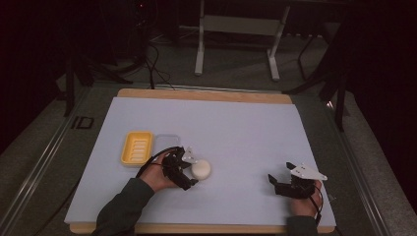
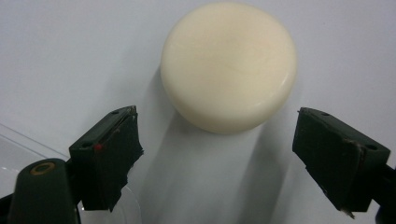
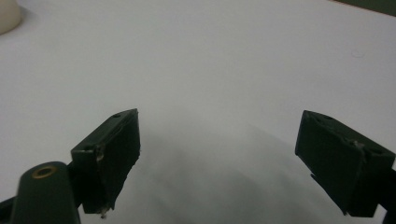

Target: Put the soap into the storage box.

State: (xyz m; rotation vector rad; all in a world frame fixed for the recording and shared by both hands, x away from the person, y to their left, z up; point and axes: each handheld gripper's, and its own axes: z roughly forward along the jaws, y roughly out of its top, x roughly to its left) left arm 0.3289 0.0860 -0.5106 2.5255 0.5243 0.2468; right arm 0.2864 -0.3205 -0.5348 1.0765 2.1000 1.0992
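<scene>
A round cream-white bar of soap (image 1: pixel 201 169) lies flat on the white sheet (image 1: pixel 226 128), left of centre. My left gripper (image 1: pixel 191 172) is right beside it, a hand holding it from the lower left. In the left gripper view the soap (image 2: pixel 229 65) sits just beyond the tips of my left gripper (image 2: pixel 219 158); the jaws stand apart and nothing is between the pads. My right gripper (image 1: pixel 279 174) rests near the front right of the sheet, open and holding nothing. In the right gripper view my right gripper (image 3: pixel 217 158) faces bare sheet, with the soap's edge (image 3: pixel 7 16) at top left.
A yellow ribbed soap dish (image 1: pixel 136 147) lies left of the soap, with a clear lid or tray (image 1: pixel 168 142) beside it. The sheet covers a wooden board (image 1: pixel 196 94). Table legs and cables stand on the dark floor beyond.
</scene>
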